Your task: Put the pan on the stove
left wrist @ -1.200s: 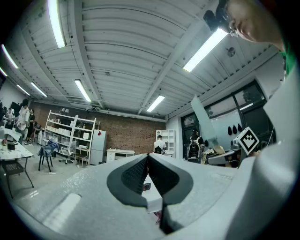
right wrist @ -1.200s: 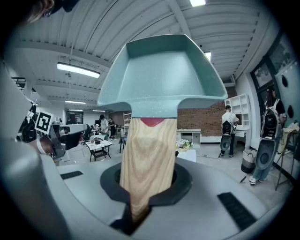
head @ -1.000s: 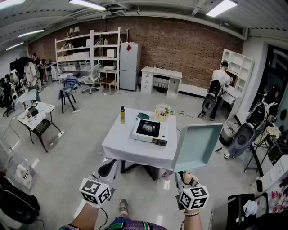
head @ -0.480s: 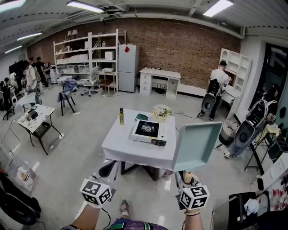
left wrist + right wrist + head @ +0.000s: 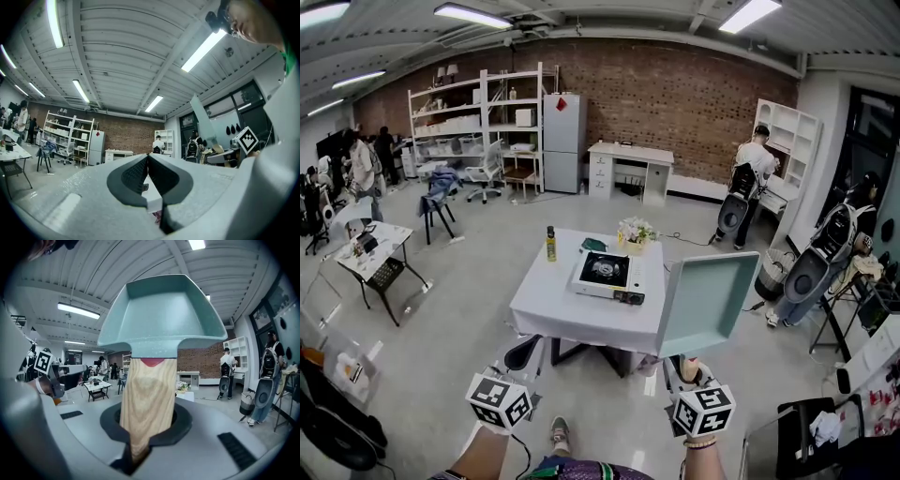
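Observation:
A teal square pan with a wooden handle is held up on edge, to the right of the table and nearer to me. My right gripper is shut on that handle, and the pan fills the upper part of the right gripper view. The portable gas stove sits on the white-clothed table ahead, its burner bare. My left gripper hangs level before the table's near edge. Its jaws are pressed together with nothing between them, as the left gripper view shows.
On the table stand a yellow bottle, a flower pot and a small dark object. A person works at shelves back right. Black speakers and a black chair stand to the right, and a small desk to the left.
Both grippers and the pan stay where they were. The head view has tilted slightly, so the table sits a little higher and leftward in the picture.

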A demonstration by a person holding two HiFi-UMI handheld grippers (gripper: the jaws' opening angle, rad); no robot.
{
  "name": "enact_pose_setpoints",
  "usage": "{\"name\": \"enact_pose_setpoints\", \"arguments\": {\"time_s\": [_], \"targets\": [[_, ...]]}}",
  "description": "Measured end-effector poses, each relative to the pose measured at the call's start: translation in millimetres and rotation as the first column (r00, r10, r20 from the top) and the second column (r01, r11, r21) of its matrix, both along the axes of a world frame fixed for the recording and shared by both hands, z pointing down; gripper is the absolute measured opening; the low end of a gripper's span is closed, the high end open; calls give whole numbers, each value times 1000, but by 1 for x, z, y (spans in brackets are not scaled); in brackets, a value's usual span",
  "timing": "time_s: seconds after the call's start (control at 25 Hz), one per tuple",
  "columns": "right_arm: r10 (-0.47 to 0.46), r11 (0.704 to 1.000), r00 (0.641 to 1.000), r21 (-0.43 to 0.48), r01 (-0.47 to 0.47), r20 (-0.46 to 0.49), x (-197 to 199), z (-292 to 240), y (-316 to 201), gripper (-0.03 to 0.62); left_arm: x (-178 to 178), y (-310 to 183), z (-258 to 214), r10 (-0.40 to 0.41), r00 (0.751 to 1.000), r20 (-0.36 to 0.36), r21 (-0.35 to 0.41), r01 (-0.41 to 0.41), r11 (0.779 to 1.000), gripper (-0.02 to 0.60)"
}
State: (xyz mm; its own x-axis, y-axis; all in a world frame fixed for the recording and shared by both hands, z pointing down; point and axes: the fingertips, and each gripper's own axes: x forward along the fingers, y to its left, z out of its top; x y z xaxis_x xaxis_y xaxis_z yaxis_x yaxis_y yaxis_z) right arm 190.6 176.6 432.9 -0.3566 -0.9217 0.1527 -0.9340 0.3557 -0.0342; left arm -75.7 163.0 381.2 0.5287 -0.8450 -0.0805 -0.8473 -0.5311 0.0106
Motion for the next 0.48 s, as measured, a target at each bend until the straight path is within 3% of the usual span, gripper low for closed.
{"name": "enact_pose_setpoints", "arguments": {"time_s": [0.48], "targets": [[7,1000,1000,-18,-7,5,7,5,-3,43,3,-5,11,4,1000,-8,-19,-4,1000,18]]}}
